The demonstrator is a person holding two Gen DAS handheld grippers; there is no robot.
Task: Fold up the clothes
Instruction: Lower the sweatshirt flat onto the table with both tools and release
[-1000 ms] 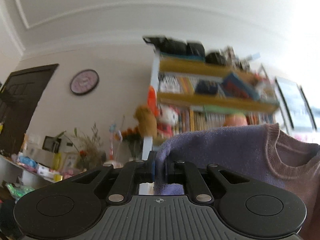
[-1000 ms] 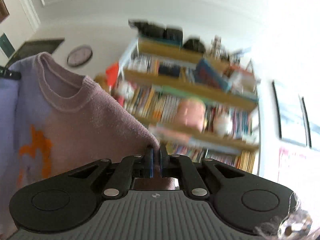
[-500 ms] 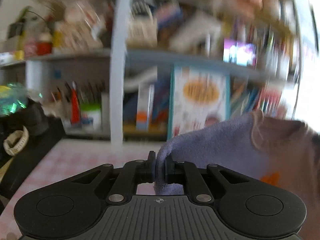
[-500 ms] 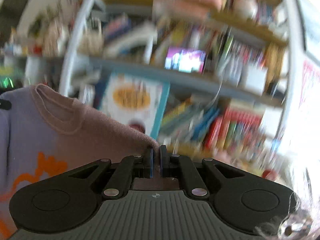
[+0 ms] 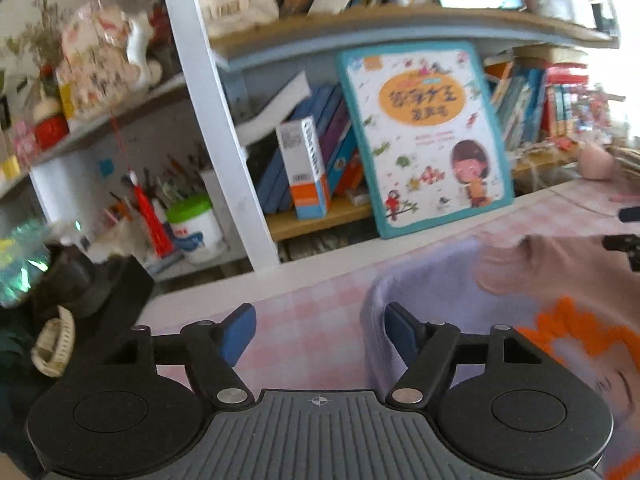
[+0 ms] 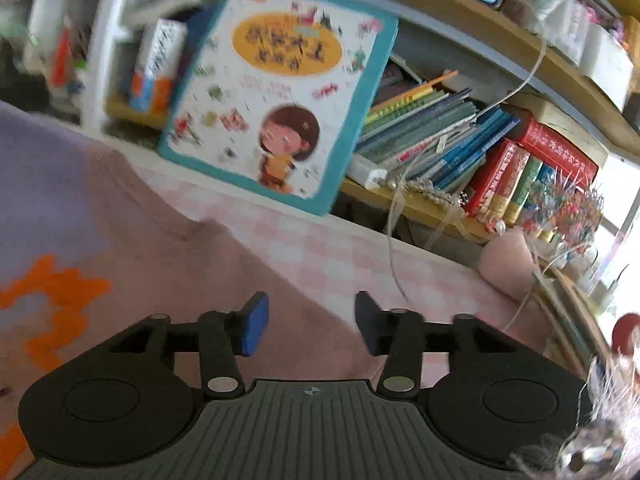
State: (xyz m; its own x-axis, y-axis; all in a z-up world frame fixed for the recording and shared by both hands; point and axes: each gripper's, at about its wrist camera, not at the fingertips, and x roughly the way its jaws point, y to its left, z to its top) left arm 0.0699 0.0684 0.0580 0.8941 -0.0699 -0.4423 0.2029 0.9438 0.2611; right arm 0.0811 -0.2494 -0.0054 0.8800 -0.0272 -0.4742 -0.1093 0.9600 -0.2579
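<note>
Now the sweater [image 5: 532, 300] lies spread on the pink-checked tabletop [image 5: 312, 320], its neckline toward twelve o'clock, facing the bookshelf [image 5: 400, 28], and its body running back toward six o'clock past the camera; its shoulder line runs from nine to three o'clock. It is lilac on one side and dusty pink on the other, with an orange knitted motif [image 6: 52, 300] on the chest.

The left gripper [image 5: 318, 330] has its tongs wide apart, having just been opening. The lilac shoulder fold bunches against the inner face of the finger at three o'clock; the other finger is clear of the cloth, over bare tabletop. The right gripper [image 6: 308, 322] also has its tongs apart, having just been opening. The sweater's pink edge lies beneath and between them, and the pads do not press on it. In the left view, the right gripper's black tips show at the three o'clock edge, over the pink shoulder.

At twelve o'clock a teal-bordered children's book [image 5: 428, 136] leans on the shelf, its cover showing a cartoon girl and an orange oval with Chinese characters too blurred to read. Beside it, toward nine o'clock, a white and orange box [image 5: 306, 168] carries sideways lettering that cannot be made out. A red book [image 6: 560, 160] at two o'clock in the right view bears small gold characters, also illegible.
</note>
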